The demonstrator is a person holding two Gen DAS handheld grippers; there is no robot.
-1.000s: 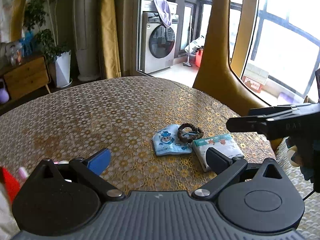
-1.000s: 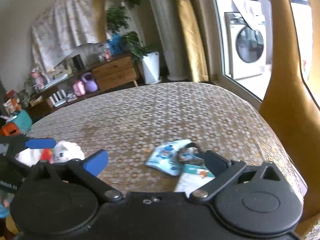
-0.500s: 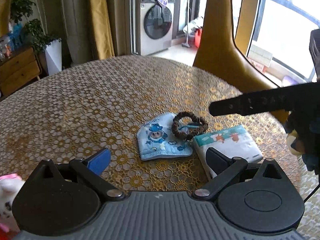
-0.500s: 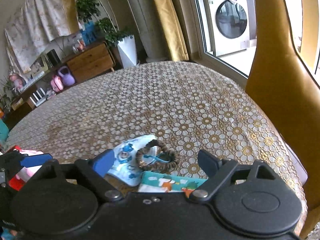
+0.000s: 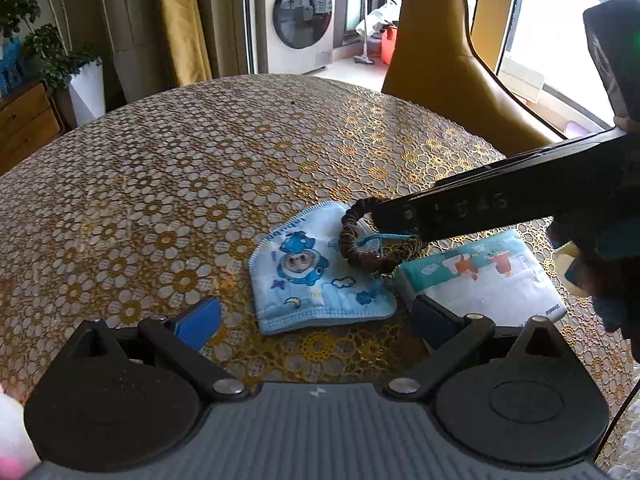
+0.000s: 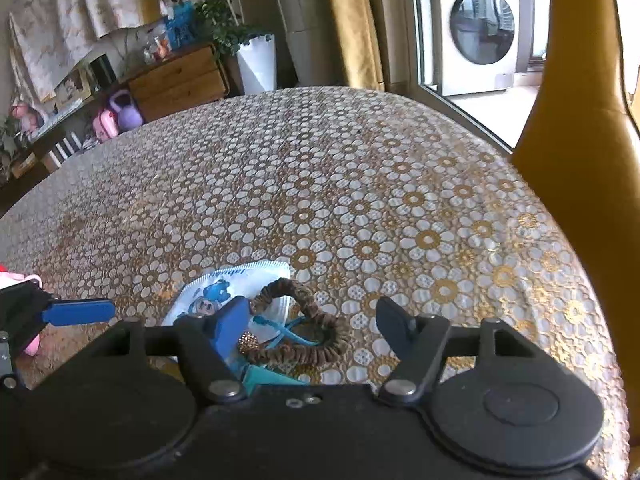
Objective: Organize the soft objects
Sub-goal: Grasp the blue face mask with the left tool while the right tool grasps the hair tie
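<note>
The brown scrunchie [image 6: 304,332], lower centre, is straddled by the spread right gripper [image 6: 312,326]. Being light and limp, it is best pinched across its band. The left gripper [image 5: 316,316] is held spread, empty.

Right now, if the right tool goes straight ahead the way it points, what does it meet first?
Most likely the brown hair scrunchie, which lies between the open fingers of the right tool, on the child's face mask. Depth is unclear.

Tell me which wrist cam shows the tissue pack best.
Left wrist view: the tissue pack lies in plain sight beside the child's face mask, printed top visible, only its near corner behind a finger of the left gripper. Right wrist view catches just a teal sliver at the right gripper's body.
</note>
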